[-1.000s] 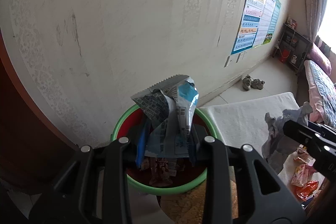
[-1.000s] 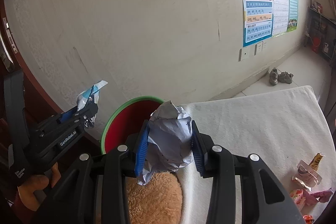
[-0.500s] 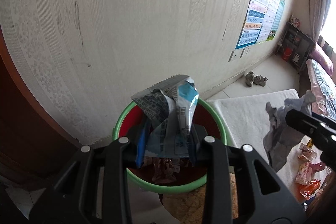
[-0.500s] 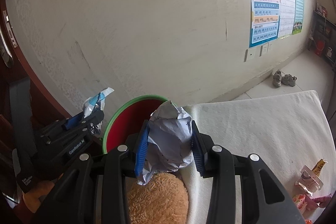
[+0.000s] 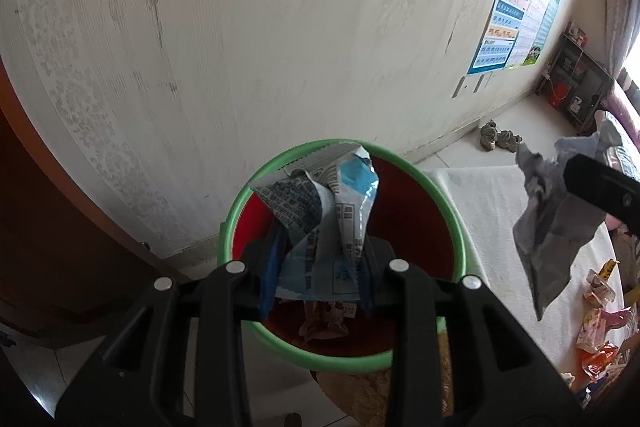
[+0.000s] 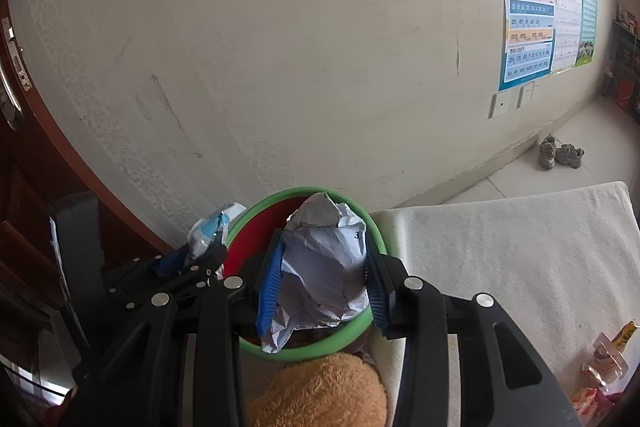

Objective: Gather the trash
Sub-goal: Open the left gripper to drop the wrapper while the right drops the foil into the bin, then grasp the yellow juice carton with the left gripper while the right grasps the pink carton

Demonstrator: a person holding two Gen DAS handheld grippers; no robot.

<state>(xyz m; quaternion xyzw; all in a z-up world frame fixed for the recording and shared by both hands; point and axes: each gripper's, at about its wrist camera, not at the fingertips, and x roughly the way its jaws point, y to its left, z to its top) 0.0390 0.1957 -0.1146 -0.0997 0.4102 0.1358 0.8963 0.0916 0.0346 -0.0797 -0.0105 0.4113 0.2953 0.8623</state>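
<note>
A round bin (image 5: 452, 211) with a green rim and red inside stands by the wall; it also shows in the right wrist view (image 6: 256, 223). My left gripper (image 5: 318, 283) is shut on a blue-and-white snack wrapper (image 5: 320, 211), held over the bin's opening. My right gripper (image 6: 320, 287) is shut on a crumpled white paper (image 6: 324, 263), held over the bin's near rim. That paper hangs at the right of the left wrist view (image 5: 556, 227). A few wrappers (image 5: 324, 319) lie in the bin's bottom.
A white bed mattress (image 6: 500, 259) lies right of the bin, with several snack wrappers (image 5: 596, 323) at its near right edge. A tan plush toy (image 6: 320, 395) sits below my right gripper. A dark wooden door (image 6: 24, 147) is at left. Shoes (image 6: 560, 155) lie by the wall.
Both grippers have moved forward and down toward the bin, still holding their trash. The bin looks larger and more centred in both views.
</note>
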